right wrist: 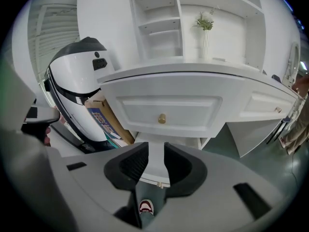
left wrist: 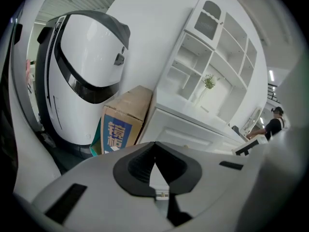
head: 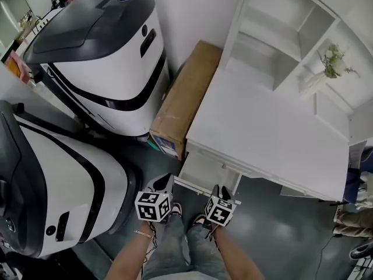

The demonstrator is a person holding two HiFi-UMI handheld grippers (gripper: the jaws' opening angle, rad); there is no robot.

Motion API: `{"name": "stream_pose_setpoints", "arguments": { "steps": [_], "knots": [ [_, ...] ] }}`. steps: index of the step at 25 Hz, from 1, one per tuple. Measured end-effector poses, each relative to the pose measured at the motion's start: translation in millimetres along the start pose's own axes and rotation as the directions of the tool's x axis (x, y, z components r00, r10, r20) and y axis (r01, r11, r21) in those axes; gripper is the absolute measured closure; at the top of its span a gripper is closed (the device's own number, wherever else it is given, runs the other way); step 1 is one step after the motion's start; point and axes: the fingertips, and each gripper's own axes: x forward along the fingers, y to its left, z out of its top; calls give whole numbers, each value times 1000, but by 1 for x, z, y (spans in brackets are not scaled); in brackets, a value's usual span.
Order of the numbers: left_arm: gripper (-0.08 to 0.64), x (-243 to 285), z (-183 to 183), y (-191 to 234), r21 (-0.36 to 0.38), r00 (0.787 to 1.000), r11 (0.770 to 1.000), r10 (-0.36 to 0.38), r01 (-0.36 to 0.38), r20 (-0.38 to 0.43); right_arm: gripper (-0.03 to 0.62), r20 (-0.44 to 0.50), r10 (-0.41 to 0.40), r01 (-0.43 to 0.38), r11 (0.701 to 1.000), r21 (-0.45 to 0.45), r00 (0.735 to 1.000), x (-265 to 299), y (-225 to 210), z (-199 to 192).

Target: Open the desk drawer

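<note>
We look down on a white desk that stands against a white wall (head: 192, 10). Its worktop (head: 262, 133) is flat and bare. Behind it rises a white unit of open shelves (head: 274, 39), and one shelf carries a small plant in a vase (head: 332, 62). Under the front edge of the worktop the drawer (head: 204, 174) is pulled out, and we see its white inside from above. In the right gripper view a drawer front with a brass knob (right wrist: 162, 118) sits above it.

A long cardboard box (head: 186, 98) lies on the floor between the desk and a large white and dark machine (head: 105, 57). A second machine of the same kind (head: 52, 185) stands nearer to us at the left. The floor (head: 280, 226) is dark grey and a little shiny.

The left gripper (head: 164, 182) is just in front of the drawer. Its fingers (left wrist: 140, 166) are closed tip to tip with nothing between them. The right gripper (head: 221, 191) is beside it. Its fingers (right wrist: 133, 166) stand apart and grip nothing, and the drawer shows through the gap.
</note>
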Motion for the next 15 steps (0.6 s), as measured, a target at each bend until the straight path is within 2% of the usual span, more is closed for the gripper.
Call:
{"name": "stream_pose_setpoints", "arguments": {
  "steps": [6,15],
  "knots": [
    [543,-1,11,-7,55,1000,998,-14,15,-24,480,28,-21,21,999,28,999,12,-7,21],
    [543,10,14,-5,78,998,997,-20,25,-62,474,32,-43,41,998,57,999,38,-11,39]
  ]
}}
